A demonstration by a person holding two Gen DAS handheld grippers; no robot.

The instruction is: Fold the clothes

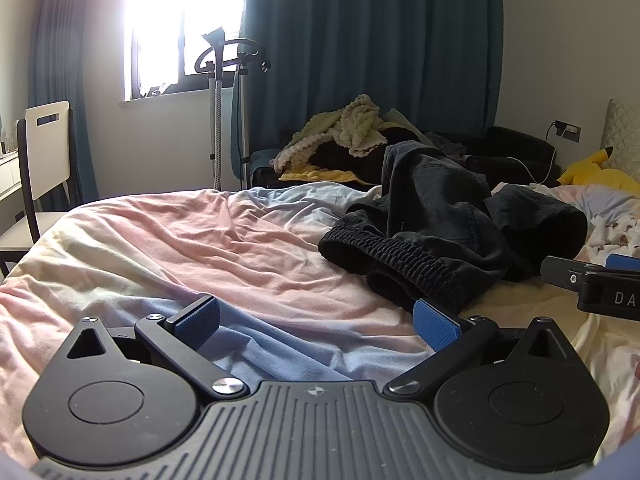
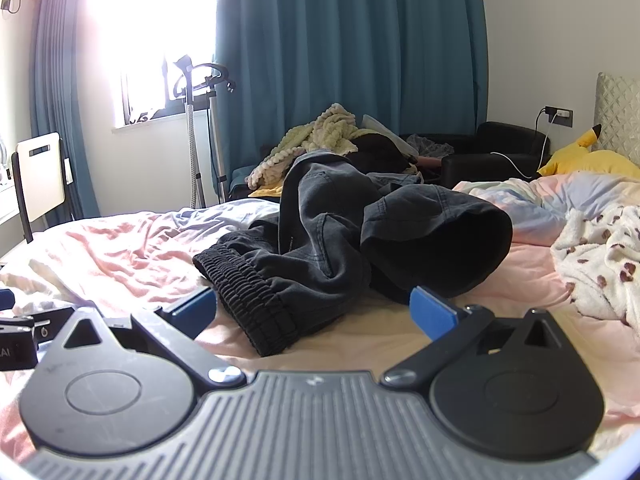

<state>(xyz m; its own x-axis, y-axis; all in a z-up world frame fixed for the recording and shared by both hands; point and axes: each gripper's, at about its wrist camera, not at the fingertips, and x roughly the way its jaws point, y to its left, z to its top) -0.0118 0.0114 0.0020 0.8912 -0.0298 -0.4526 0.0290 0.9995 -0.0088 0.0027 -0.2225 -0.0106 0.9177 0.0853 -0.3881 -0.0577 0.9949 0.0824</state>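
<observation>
While both grippers' fingers (image 1: 436,326) (image 2: 434,312) gape empty, crumpled black trousers (image 2: 320,240) lie just ahead

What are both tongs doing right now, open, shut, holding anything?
Left tongs: open, empty, low over the bed sheet.
Right tongs: open, holding nothing; the waistband of the black trousers lies between the fingers.

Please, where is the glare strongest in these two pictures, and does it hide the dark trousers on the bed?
Left wrist view: the window is blown out white, its frame partly lost; the dark trousers stay readable. Right wrist view: same washed-out window, with haze over the nearby curtain; the trousers' elastic waistband shows clearly.
</observation>
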